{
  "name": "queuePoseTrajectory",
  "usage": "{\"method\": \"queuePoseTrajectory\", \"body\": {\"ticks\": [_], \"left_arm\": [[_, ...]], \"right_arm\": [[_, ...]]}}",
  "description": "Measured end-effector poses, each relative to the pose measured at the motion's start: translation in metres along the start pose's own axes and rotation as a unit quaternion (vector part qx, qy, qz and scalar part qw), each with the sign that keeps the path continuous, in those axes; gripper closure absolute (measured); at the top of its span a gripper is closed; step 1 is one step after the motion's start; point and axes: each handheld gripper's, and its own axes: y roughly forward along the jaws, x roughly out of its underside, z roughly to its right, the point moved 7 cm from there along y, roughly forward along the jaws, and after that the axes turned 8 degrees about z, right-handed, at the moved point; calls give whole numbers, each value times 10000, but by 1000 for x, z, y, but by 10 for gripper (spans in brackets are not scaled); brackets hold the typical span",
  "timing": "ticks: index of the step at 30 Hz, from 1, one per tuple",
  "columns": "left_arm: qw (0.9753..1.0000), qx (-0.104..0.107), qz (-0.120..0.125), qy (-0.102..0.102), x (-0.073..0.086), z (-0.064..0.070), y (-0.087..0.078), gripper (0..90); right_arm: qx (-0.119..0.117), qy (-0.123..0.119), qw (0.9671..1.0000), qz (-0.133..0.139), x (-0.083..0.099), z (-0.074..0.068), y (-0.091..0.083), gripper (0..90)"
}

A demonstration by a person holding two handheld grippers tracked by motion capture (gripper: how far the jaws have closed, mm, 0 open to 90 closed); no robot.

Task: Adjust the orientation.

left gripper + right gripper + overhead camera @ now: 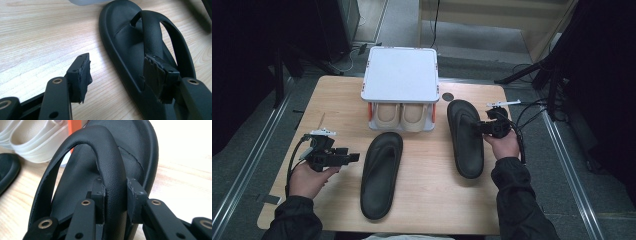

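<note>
Black sandals, two of them, flat on the wooden desk [337, 100]. The right sandal [465, 140] sits directly under the right hand-held gripper [484, 128], and that gripper's jaws are pressed in on the sandal's strap from both sides. In the right gripper view the strap [110, 170] rises between the two black jaws, which touch its sides, and the footbed curves away beyond them. The right hand [502, 145] holds the tool from the outer edge of that sandal, with its cable looping off behind.

Over on the other side, the left hand-held gripper [354, 157] points toward the left sandal [382, 172] and stops just short of its near edge, gripping nothing. Its jaws stand wide apart. In the left gripper view, bare desk shows between them; one padded fingertip [82, 75] stands over the wood, the other in front of the sandal's side, with the strap [152, 32] arching just past it. The left hand [307, 180] rests low on the desk behind its tool.

Ahead of both grippers, past the toes of the sandals, stands a white rack [401, 75] with orange posts, and a pair of cream shoes [401, 116] is tucked under its flat top. In the right gripper view those cream shoes lie beyond the clamped strap.
</note>
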Motion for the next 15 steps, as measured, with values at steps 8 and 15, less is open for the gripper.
{"method": "queuePoseTrajectory", "body": {"ticks": [8,15], "left_arm": [[10000,19,-11,29,0,1,0,406],[9998,117,-157,36,3,4,3,479]], "right_arm": [[-109,11,9999,-13,8,-15,-10,719],[-239,78,9996,-148,22,-33,-16,718]]}}
